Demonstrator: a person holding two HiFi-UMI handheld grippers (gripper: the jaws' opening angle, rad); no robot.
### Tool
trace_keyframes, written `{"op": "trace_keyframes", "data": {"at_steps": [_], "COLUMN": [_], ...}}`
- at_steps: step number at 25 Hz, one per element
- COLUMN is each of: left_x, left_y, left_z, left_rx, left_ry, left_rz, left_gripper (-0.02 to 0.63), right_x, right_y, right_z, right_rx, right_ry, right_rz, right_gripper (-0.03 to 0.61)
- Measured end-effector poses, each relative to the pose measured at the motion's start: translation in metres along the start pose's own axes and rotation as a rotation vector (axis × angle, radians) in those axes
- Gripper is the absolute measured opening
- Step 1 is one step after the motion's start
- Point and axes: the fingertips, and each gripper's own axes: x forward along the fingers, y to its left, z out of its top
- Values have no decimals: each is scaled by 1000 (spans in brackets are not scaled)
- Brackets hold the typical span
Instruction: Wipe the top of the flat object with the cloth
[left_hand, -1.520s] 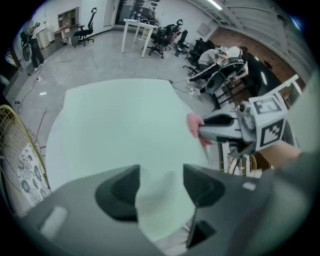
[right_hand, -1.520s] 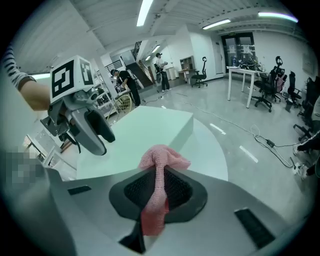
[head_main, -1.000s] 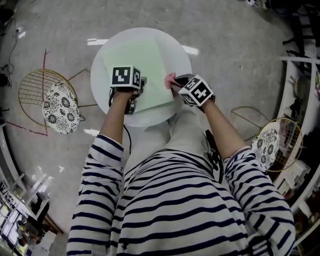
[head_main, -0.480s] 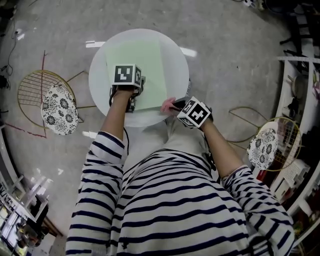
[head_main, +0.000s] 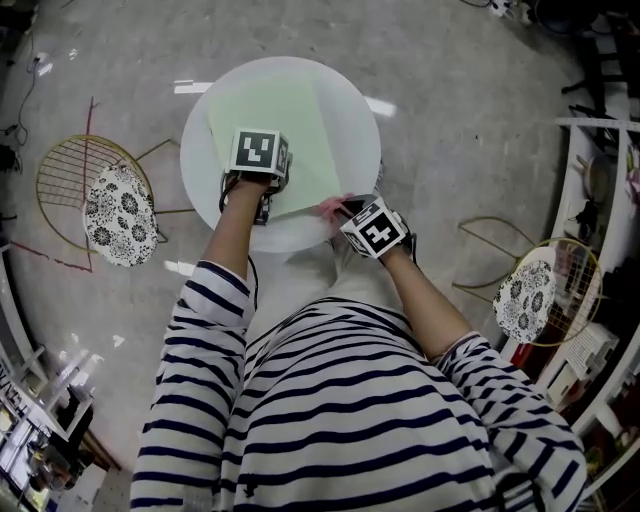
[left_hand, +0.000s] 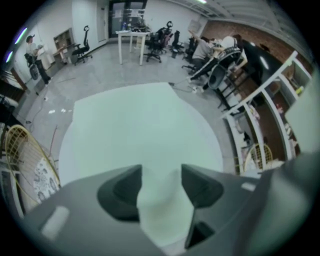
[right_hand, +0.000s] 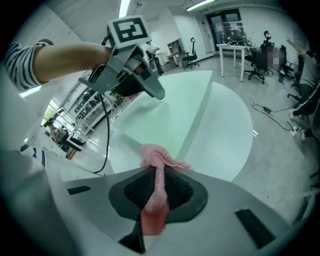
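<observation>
A pale green flat board (head_main: 285, 120) lies on a round white table (head_main: 358, 130). My left gripper (head_main: 284, 168) stands open at the board's near edge, tips down on it; in the left gripper view the board (left_hand: 145, 130) shows through the gap between the jaws of this gripper (left_hand: 160, 185). My right gripper (head_main: 345, 210) is shut on a pink cloth (head_main: 331, 207) at the board's near right corner, by the table's near rim. In the right gripper view the cloth (right_hand: 157, 160) bunches out of the closed jaws of the right gripper (right_hand: 160, 187), with the left gripper (right_hand: 157, 94) ahead on the board (right_hand: 175, 107).
A wire chair with a floral cushion (head_main: 120, 215) stands left of the table, and another (head_main: 530, 290) to the right. White shelving (head_main: 600, 150) runs along the right wall. The person's striped torso fills the near part of the head view.
My right gripper has drawn the pink cloth back along the board's right side to its near corner, toward the person. The left gripper has stayed in place.
</observation>
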Motion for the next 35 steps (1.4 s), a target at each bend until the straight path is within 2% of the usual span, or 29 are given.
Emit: {"op": "trace_keyframes", "data": {"at_steps": [3,7,10,13,17,22,27,35], "left_x": [-1,-3,-2,-2,-2,-2,-3,-4], "left_y": [3,6,7,10,10,12,13,14], "left_z": [-4,-9,-12,-12,-12,-11,-12,-13], "left_rx": [-1,-54,-74,-111,-156,-138,-143,-157], "left_ry": [10,17,17,13,19,9,1,-10], "left_rz": [7,-22,-29,-33,-61,-43,-36,-38], "left_gripper": [253,253,253,253,252,252,252,252], "right_x": [-3,-4,-1,3,4,11,16,26], "right_y": [-35,-87,-113,-120,-107,-75,-44,-2], "right_z": [18,58,92,113,107,92,77,52], "right_rx": [39,43,-8,-92,-176,-232,-307,-340], "right_ry": [-42,-91,-110,-90,-56,-39,-3,34], "right_rz": [-76,-159,-196,-195,-155,-68,-23,47], "right_gripper": [44,44,44,44,44,44,44,45]}}
